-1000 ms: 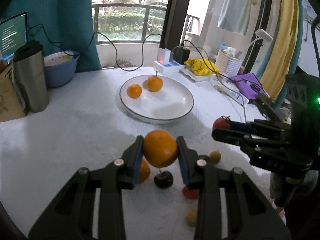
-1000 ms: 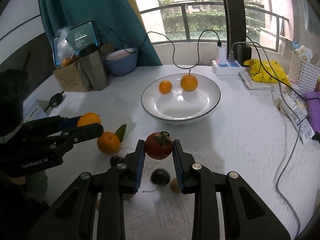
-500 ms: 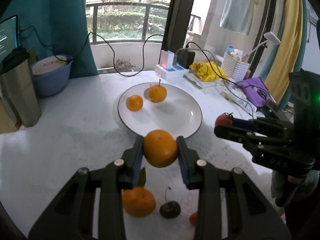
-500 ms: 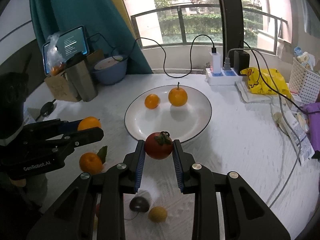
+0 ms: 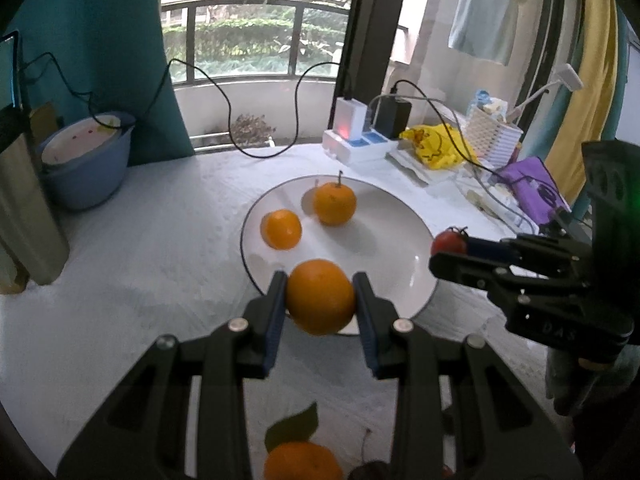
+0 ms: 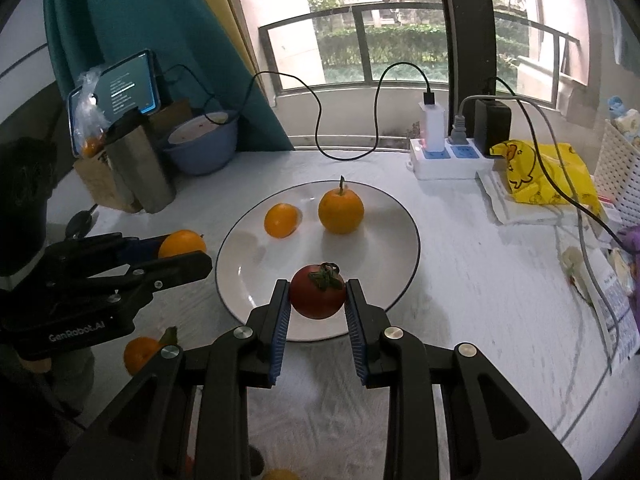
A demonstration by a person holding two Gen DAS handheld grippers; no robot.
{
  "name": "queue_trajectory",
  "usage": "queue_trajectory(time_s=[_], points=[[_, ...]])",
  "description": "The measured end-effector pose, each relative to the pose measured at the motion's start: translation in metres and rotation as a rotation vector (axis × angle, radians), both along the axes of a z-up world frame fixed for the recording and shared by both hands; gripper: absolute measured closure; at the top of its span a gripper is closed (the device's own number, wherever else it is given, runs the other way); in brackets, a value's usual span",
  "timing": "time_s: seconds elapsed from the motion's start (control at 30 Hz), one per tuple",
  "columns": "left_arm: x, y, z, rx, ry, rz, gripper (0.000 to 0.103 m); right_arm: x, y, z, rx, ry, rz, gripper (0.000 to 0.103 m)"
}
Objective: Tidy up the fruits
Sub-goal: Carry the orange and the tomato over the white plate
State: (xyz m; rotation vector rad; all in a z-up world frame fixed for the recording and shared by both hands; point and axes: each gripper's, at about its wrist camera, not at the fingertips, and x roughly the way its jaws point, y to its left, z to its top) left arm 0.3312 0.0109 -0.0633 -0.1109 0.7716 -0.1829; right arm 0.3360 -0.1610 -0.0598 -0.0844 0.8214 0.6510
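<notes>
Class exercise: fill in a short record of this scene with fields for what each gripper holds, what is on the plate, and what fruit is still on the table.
left gripper: shut on an orange, above the plate's near edge
right gripper: shut on a tomato, above the plate's near part
plate: white, dark rim, holds two oranges
fruit left on table: leafed orange near the grippers, other small pieces partly hidden

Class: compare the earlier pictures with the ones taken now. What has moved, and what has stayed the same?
Both grippers have advanced toward the plate: the left gripper with its orange, the right gripper with its tomato, each now over the near rim. Nothing was released. Two oranges remain on the plate.
</notes>
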Motion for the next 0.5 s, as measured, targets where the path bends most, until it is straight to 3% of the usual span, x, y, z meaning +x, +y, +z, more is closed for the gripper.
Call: queue_trajectory(time_s=[0.5], points=[[0.043,0.004,-0.018,-0.006,0.058,-0.008,0.069,0.052,0.012,-0.018,-0.041,0.013,-0.005,0.073]])
